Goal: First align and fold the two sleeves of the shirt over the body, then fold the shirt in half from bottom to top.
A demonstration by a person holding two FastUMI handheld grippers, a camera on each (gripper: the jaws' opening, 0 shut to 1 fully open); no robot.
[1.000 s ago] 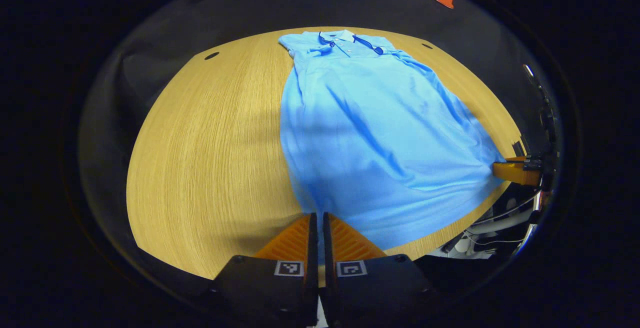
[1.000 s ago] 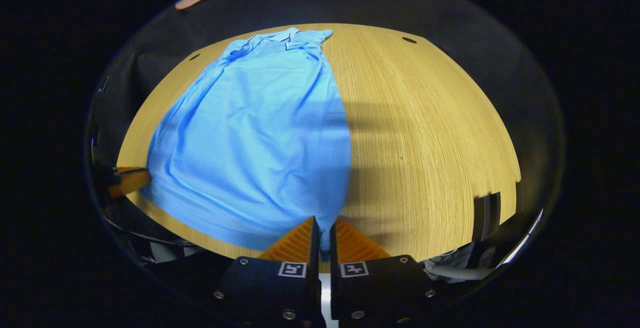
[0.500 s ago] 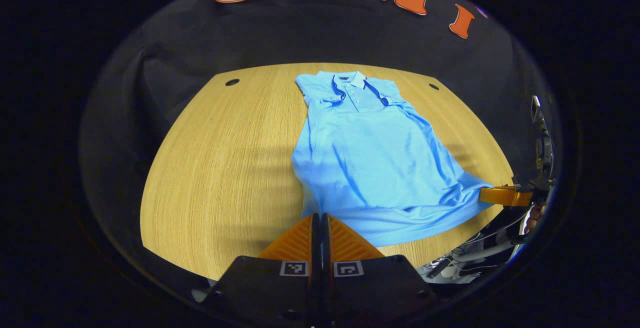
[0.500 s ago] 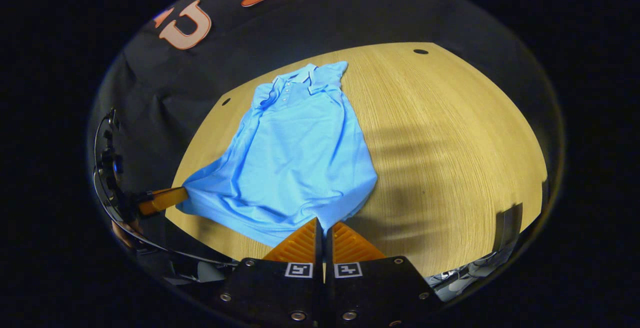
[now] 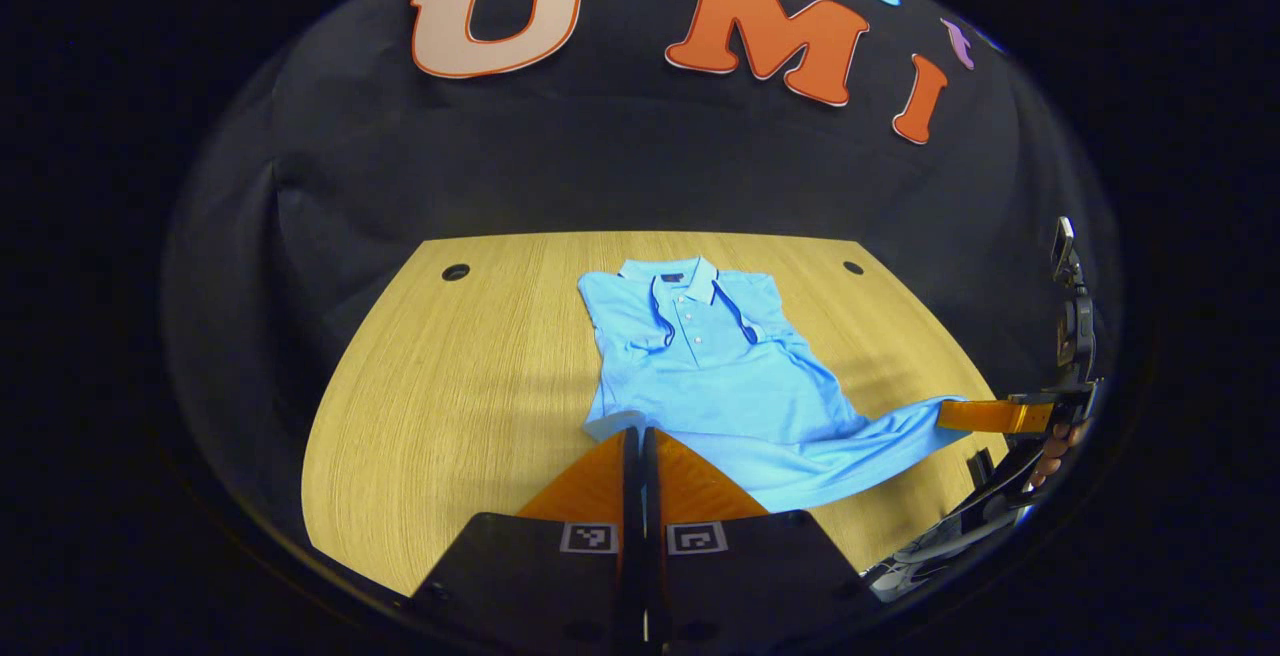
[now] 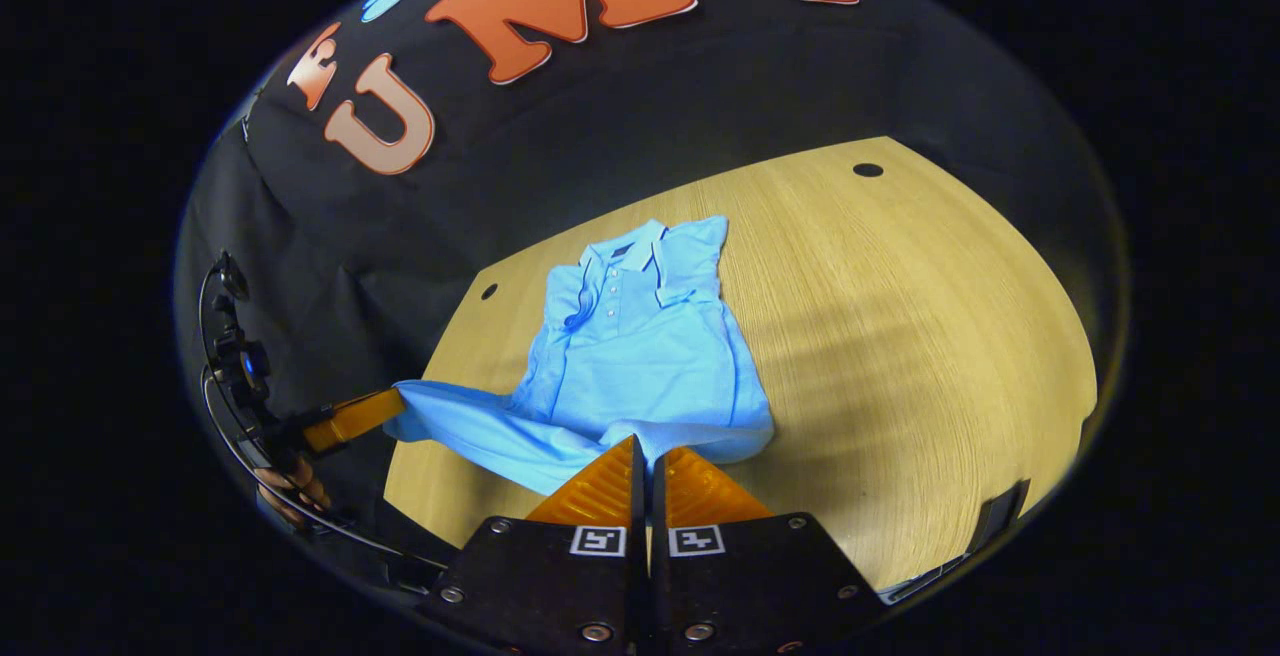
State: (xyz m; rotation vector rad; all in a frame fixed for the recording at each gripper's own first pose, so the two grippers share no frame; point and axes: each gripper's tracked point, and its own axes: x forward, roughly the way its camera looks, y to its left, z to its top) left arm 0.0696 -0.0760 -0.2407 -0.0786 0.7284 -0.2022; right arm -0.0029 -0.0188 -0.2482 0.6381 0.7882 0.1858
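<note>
A light blue polo shirt [image 5: 720, 376] lies on the wooden table [image 5: 450, 386], collar at the far end and both sleeves folded in over the chest. My left gripper [image 5: 635, 431] is shut on one corner of the bottom hem, which is lifted off the table. The right gripper [image 5: 945, 416] pinches the other hem corner at the right of the left gripper view. In the right gripper view the shirt [image 6: 640, 356] spreads ahead, my right gripper [image 6: 645, 441] is shut on its hem corner, and the left gripper [image 6: 395, 398] holds the far corner. The hem hangs stretched between them.
The table has small round holes near its far corners [image 5: 456, 271] [image 5: 853, 267] [image 6: 868, 170]. A hand [image 5: 1055, 441] holds the right gripper at the table's right edge. Bare wood lies to either side of the shirt. The black booth wall stands behind the table.
Both grippers have risen with the hem corners and carried them toward the collar. The lower half of the shirt has come off the table and the flat part looks shorter.
</note>
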